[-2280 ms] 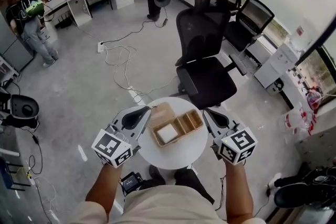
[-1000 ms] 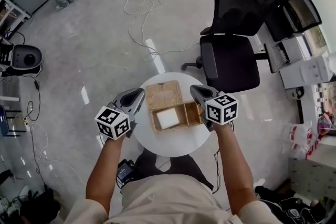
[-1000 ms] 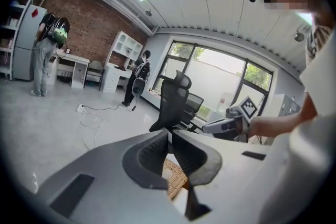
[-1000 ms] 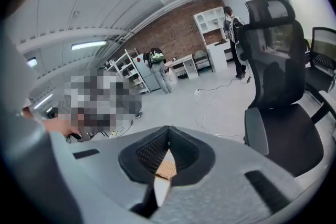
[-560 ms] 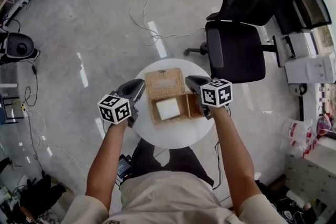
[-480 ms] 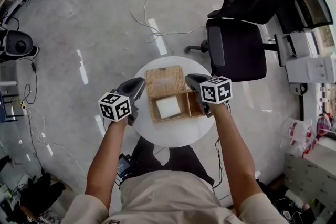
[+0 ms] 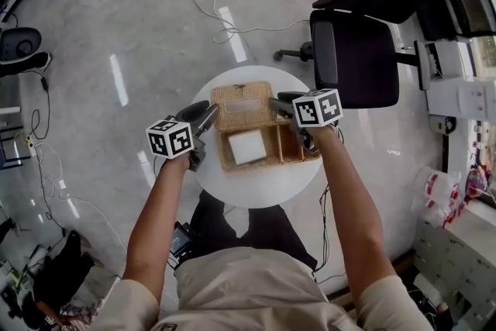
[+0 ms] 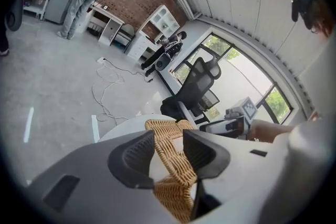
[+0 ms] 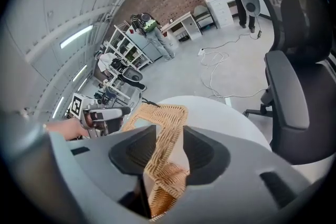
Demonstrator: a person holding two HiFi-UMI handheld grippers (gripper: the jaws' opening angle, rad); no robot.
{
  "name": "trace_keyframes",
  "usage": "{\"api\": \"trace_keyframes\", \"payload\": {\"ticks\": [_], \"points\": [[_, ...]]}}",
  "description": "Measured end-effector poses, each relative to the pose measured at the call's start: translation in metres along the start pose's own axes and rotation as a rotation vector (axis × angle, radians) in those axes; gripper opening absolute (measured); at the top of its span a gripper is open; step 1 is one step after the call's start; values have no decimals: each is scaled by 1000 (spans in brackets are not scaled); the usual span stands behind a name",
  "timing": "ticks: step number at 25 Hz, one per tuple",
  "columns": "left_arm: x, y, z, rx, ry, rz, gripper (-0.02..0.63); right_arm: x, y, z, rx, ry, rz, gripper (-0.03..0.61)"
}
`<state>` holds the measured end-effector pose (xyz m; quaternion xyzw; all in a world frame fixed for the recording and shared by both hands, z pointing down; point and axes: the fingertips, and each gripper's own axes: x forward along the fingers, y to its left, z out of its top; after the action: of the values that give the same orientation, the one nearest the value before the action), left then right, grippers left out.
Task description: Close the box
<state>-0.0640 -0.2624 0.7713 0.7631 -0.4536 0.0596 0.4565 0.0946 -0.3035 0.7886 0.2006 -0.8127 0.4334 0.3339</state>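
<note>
Wicker lid (image 7: 242, 105) edges sit between the opening jaws of the left hand-held gripper (image 7: 206, 118) and right hand-held gripper (image 7: 276, 105), forearms extended.

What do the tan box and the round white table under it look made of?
The tan box with raised lid: woven wicker or rattan by the look, matte; interlaced strands show along its rim. The round white table: smooth, hard top, perhaps laminate or painted; plain surface, material uncertain.
</note>
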Motion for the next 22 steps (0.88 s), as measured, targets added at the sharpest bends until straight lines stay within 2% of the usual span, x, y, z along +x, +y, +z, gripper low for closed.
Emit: {"api": "trace_keyframes", "payload": {"ticks": [2, 4, 9, 13, 15, 22], "points": [[5, 3, -3, -39, 0, -15, 177, 3, -3, 1, 8, 26, 15, 167], [8, 6, -7, -62, 4, -23, 198, 7, -5, -1, 17, 57, 29, 179], [15, 13, -14, -134, 3, -48, 216, 16, -6, -5, 29, 118, 73, 183], [20, 11, -16, -186, -11, -101, 216, 21, -5, -7, 41, 152, 96, 177], [21, 8, -13, -188, -15, -112, 216, 21, -4, -6, 34, 156, 96, 141], [15, 0, -6, -122, 0, -111, 215, 10, 2, -2, 8, 112, 78, 108]]}}
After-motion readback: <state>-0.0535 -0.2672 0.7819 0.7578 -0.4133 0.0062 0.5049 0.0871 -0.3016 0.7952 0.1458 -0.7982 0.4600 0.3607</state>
